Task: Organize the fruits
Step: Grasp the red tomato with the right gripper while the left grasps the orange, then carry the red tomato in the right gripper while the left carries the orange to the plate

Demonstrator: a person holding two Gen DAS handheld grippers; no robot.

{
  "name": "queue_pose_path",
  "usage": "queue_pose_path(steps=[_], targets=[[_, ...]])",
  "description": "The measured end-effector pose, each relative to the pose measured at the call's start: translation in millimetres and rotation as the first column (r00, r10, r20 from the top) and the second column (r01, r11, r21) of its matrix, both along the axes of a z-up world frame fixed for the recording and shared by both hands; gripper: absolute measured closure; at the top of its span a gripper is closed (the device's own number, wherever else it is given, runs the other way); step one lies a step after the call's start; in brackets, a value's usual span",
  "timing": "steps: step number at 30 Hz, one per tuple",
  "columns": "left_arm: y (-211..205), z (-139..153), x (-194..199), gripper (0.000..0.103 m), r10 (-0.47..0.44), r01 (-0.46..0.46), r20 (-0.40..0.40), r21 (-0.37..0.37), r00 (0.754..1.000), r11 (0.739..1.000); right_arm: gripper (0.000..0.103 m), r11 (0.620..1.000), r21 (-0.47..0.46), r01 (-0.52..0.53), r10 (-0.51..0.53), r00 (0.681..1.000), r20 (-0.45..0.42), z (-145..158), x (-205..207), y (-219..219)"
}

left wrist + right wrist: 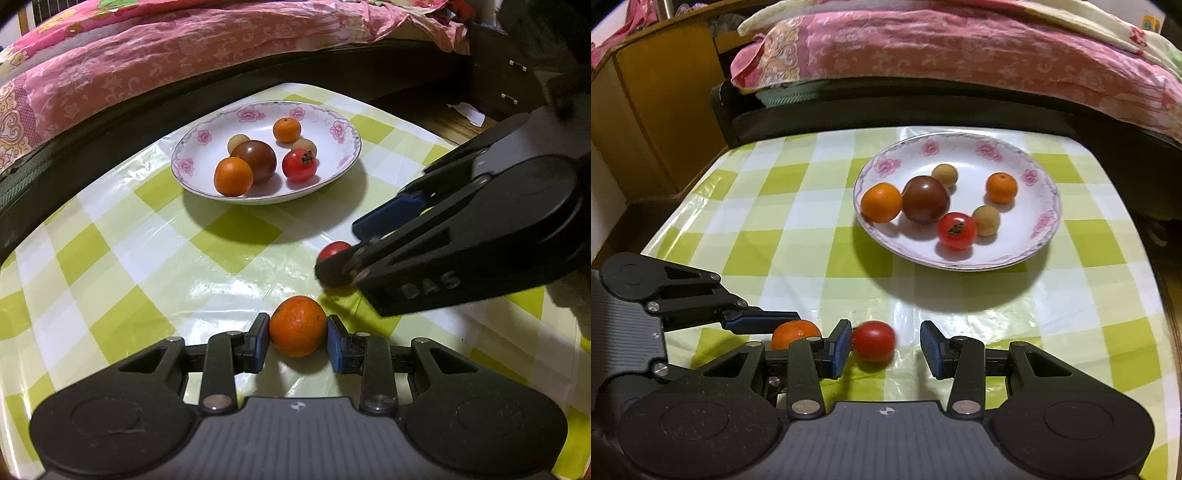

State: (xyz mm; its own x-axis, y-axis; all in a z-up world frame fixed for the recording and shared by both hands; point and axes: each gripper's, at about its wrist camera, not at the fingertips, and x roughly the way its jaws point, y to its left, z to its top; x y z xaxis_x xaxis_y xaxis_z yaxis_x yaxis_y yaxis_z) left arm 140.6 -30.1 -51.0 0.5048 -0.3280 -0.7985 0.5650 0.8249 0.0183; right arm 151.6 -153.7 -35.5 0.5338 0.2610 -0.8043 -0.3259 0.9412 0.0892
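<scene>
A white floral plate [332,122] [1027,155] holds several fruits: oranges, a dark tomato, a red tomato and small tan fruits. My left gripper [298,339] has its blue pads against both sides of an orange [297,326] on the table; the orange also shows in the right wrist view [794,333]. My right gripper [884,349] is open around a red tomato [874,340], which touches its left pad with a gap to the right pad. The tomato shows in the left wrist view [332,250], partly hidden by the right gripper [341,254].
The table has a green and white checked cloth [798,206]. A bed with a pink quilt [147,51] runs along the far edge. A wooden cabinet [657,110] stands at the left, dark drawers [509,85] at the right.
</scene>
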Motion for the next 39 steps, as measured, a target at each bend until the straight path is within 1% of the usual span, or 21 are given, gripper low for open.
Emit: queue_pose_path(steps=[2, 5, 6, 12, 13, 19, 21, 26, 28, 39], targets=[[0, 0, 0, 0.063, -0.001, 0.001, 0.001, -0.001, 1.0, 1.0, 0.066, 1.0, 0.0, -0.012, 0.012, 1.0, -0.017, -4, 3, 4], [0, -1, 2, 0.063, -0.003, 0.003, -0.002, -0.006, 1.0, 1.0, 0.069, 1.0, 0.0, -0.019, 0.019, 0.999, -0.036, -9, 5, 8], [0, -1, 3, 0.063, -0.003, 0.003, -0.003, -0.008, 1.0, 1.0, 0.075, 1.0, 0.003, -0.021, 0.021, 0.999, -0.04, -9, 5, 8], [-2, -1, 5, 0.063, -0.005, 0.005, 0.001, -0.007, 1.0, 1.0, 0.076, 1.0, -0.002, -0.021, 0.021, 0.999, -0.045, -10, 4, 8], [-2, 0, 5, 0.063, -0.005, 0.005, -0.001, -0.009, 1.0, 1.0, 0.078, 1.0, -0.002, -0.023, 0.023, 0.999, -0.046, -9, 4, 8], [-3, -1, 8, 0.063, -0.009, 0.009, 0.0, -0.008, 1.0, 1.0, 0.078, 0.999, -0.042, 0.004, -0.006, 0.999, -0.039, -6, 1, -3], [-4, -1, 8, 0.063, -0.008, 0.008, 0.0, -0.008, 1.0, 1.0, 0.078, 1.0, -0.029, 0.01, -0.012, 0.999, -0.048, -8, 1, -7], [-3, -2, 11, 0.063, -0.012, 0.012, -0.008, -0.013, 1.0, 1.0, 0.078, 0.999, -0.032, 0.005, -0.007, 0.999, -0.048, -8, 1, -6], [-3, -2, 11, 0.062, -0.011, 0.011, -0.008, -0.014, 1.0, 1.0, 0.078, 1.0, -0.028, 0.012, -0.014, 0.998, -0.065, -11, 2, -6], [-6, -1, 12, 0.063, -0.008, 0.008, -0.007, -0.001, 1.0, 1.0, 0.079, 0.999, -0.047, 0.01, -0.012, 0.998, -0.058, -8, 0, -5]])
